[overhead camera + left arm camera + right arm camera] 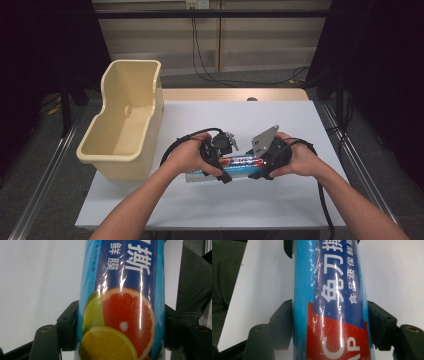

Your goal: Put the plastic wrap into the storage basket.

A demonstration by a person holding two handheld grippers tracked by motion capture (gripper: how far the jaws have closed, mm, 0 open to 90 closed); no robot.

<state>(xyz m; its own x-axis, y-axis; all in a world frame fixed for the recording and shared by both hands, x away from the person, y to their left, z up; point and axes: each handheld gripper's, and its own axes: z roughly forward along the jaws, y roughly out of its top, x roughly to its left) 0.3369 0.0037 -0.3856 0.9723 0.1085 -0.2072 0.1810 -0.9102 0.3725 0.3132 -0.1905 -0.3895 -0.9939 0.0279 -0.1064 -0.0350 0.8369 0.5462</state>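
High view looks down; both gripper views closely share the blue box (122, 302).

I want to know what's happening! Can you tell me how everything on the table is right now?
Roll: lying sideways, gripped at both ends, wrapper still on.
Left gripper: shut on the roll.
Right gripper: shut on the roll.
Bin: upright and empty, at the table's left edge.
Table: covered by a white sheet.
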